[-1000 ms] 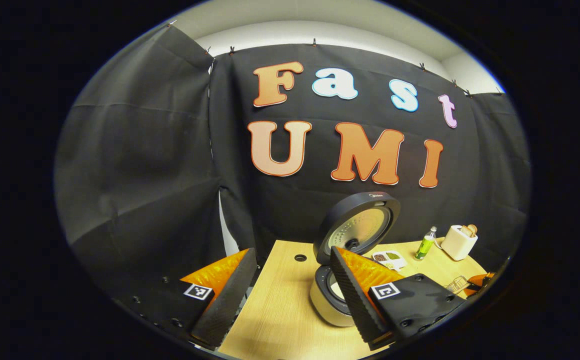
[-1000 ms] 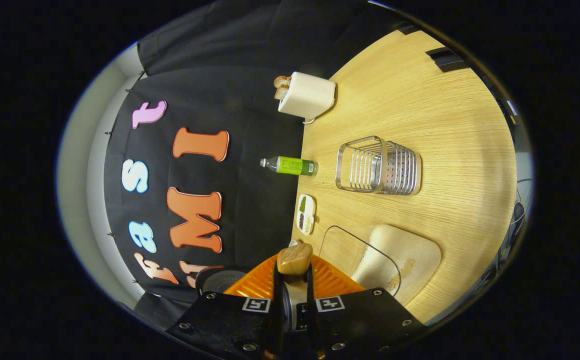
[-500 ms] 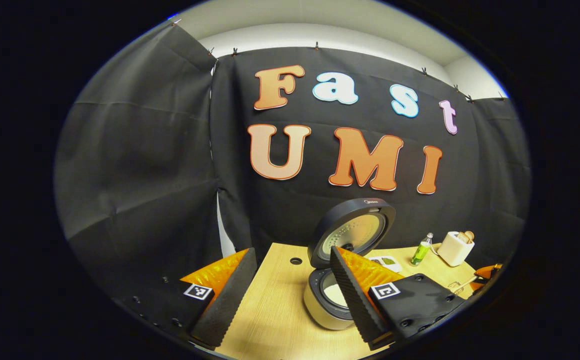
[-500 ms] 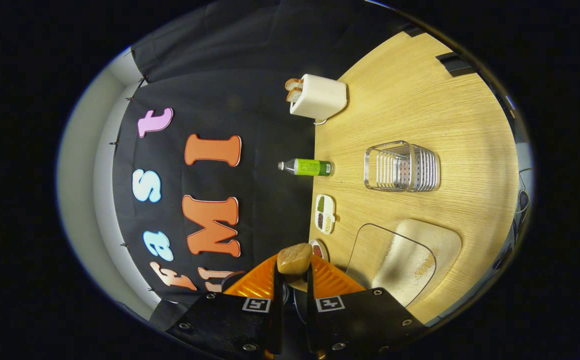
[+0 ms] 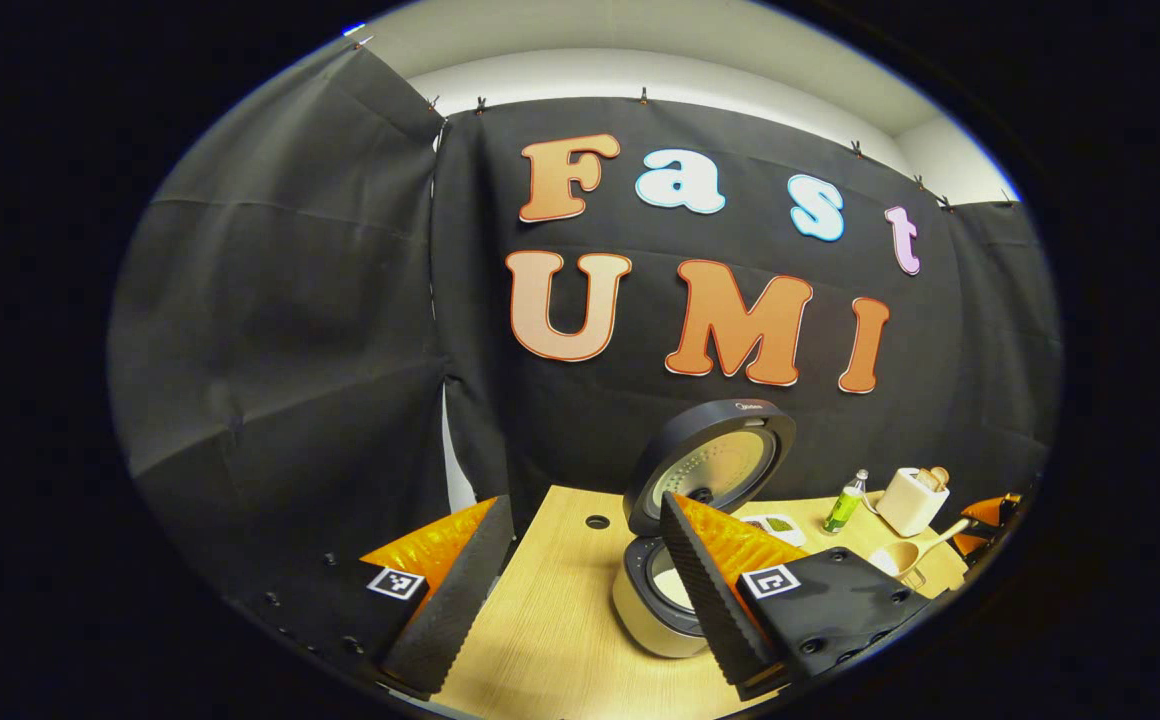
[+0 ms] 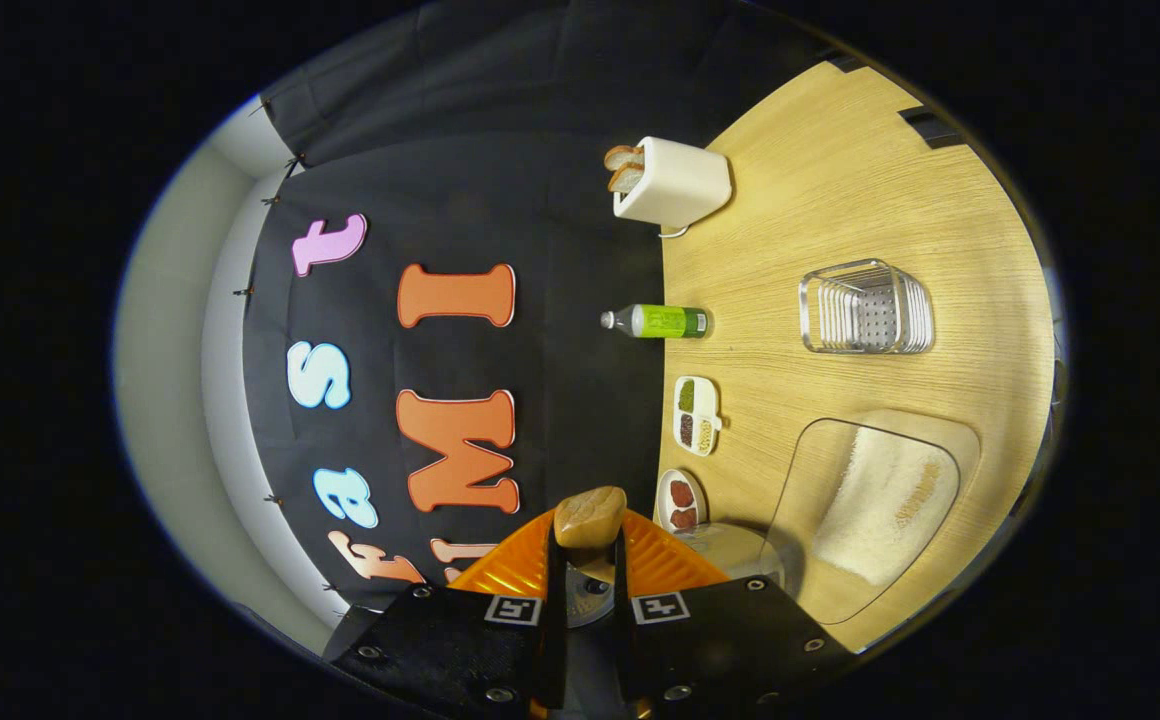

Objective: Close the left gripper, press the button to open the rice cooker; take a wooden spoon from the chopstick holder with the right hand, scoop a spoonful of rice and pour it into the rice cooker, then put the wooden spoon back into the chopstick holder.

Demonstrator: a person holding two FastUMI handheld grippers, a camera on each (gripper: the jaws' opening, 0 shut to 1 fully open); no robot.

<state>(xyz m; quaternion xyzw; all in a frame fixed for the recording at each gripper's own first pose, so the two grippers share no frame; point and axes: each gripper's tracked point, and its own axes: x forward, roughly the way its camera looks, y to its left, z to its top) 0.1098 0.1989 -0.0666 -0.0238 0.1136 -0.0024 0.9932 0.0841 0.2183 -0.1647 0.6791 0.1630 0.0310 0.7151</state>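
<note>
**Two grippers up, spoon clamped in the right**

Two views reach me from the booth. In the left gripper view my left gripper (image 5: pixel 580 590) hangs above the near edge of the wooden table (image 5: pixel 550 640) with its fingers (image 5: pixel 450 585) spread well apart and nothing between them. Past them sits the rice cooker (image 5: pixel 655 610), its lid (image 5: pixel 710 465) standing open and tilted back toward the black cloth wall, with pale contents showing in the pot. Partly hidden behind my right-hand finger, the cooker stands on the table's left half.

Farther right in that view I see a green bottle (image 5: pixel 843 505), a white toaster (image 5: pixel 912 500) with bread in it, and the bowl of the wooden spoon (image 5: pixel 902 558) held out over the table by the right gripper (image 5: pixel 985 515) at the frame's edge. I cannot tell whether rice is in the bowl.

In the right gripper view, rolled on its side, my right gripper (image 6: pixel 588 590) has both fingers pressed together on the wooden spoon (image 6: pixel 590 518), whose handle end pokes out between them. Beyond lie the chopstick holder (image 6: pixel 868 308), a wire-and-metal basket standing alone on the table, the clear rice container (image 6: pixel 875 505) holding white rice, a small divided dish (image 6: pixel 697 415) of grains, and a second small dish (image 6: pixel 680 497) with reddish contents beside the cooker's rim.
</note>
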